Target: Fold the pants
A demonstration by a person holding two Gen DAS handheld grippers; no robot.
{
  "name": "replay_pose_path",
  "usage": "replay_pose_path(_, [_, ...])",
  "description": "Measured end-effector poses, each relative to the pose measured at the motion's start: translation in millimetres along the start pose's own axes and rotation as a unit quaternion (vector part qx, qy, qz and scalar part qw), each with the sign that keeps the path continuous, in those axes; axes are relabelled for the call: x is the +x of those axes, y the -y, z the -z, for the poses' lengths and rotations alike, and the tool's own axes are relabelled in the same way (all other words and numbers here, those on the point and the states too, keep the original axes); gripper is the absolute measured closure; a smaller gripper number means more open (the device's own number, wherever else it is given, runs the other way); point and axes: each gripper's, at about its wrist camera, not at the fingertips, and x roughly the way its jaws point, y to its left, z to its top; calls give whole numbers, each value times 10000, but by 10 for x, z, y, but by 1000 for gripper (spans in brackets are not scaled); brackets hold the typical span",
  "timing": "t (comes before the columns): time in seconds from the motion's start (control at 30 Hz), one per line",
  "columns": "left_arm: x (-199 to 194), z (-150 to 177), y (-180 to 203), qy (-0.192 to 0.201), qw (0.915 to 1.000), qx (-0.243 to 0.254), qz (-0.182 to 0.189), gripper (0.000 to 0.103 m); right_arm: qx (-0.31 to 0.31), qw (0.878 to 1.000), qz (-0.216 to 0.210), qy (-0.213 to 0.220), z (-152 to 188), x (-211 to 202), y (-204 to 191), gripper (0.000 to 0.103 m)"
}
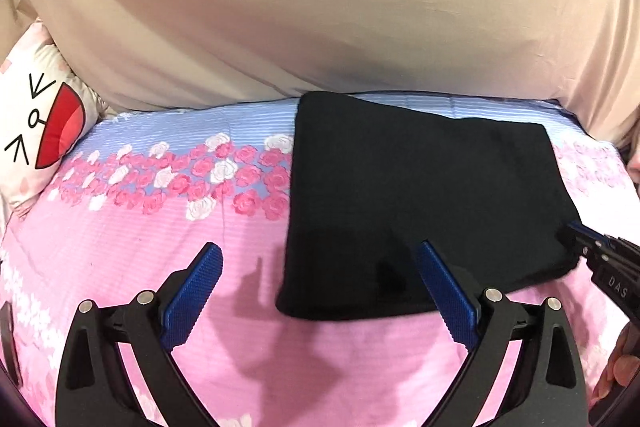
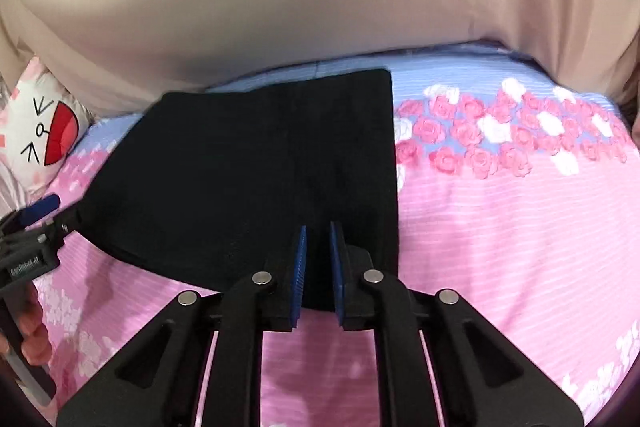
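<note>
Currently: folded pants lying on bed, left jaws wide, right jaws nearly shut

Black fabric pants (image 1: 420,207), folded into a flat rectangular pad, are lying on the pink and blue rose-print bedsheet (image 1: 160,227). Their far edge is sitting close to the bed's far edge, where the beige draped cloth (image 1: 320,7) is hanging behind. Their near edge is sitting well in from the bed's near edge.

Left gripper (image 1: 320,259), black frame with blue ribbed pads, is standing spread about as wide as it goes. It is straddling the pants' near left corner: the left pad is hovering over bare sheet, the right pad over black fabric. Nothing is being gripped. Whether the pads are touching the cloth, cannot tell.

Right gripper (image 2: 319,247), same build, is showing only a narrow slit between the pads. It is sitting over the pants' near right corner. Black fabric is showing through the slit, but whether any is pinched between the pads, cannot tell. In the left wrist view the right gripper's tip is sitting at the pants' right edge.

White cartoon-face cushion (image 2: 40,131) with a red mouth is resting at the bed's far left corner. Fingers of a hand (image 2: 34,343) are wrapping the left gripper's handle.
</note>
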Motion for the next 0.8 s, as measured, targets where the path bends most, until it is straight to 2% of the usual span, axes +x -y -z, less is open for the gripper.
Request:
replay_pose_path(0.03, [-46, 25, 14, 3, 10000, 45, -36, 8, 76, 9999, -24, 79, -7, -111, -32, 89])
replay_pose_path(0.1, [-157, 85, 42, 63, 9998, 155, -123, 8, 113, 9990, -222, 381, 24, -399, -92, 89])
replay_pose_path(0.27, [-414, 207, 13, 114, 9998, 111, -89, 8, 6, 9963, -178, 841, 240, -882, -311, 89])
replay_pose_path(0.63, [-984, 611, -28, 164, 9998, 46, -67, 8, 124, 9937, 53, 1111, 826, -1495, -406, 88])
replay_pose_path(0.67, [-1021, 649, -29, 177, 9998, 47, -79, 8, 113, 9935, 100, 1126, 868, -1519, -416, 86])
replay_pose_path(0.73, [-1100, 739, -23, 192, 9997, 89, -109, 8, 96, 9933, 175, 1137, 974, -1576, -438, 65])
replay_pose_path(0.8, [-1170, 832, -12, 199, 9996, 134, -116, 8, 37, 9929, 236, 1165, 1053, -1618, -458, 60])
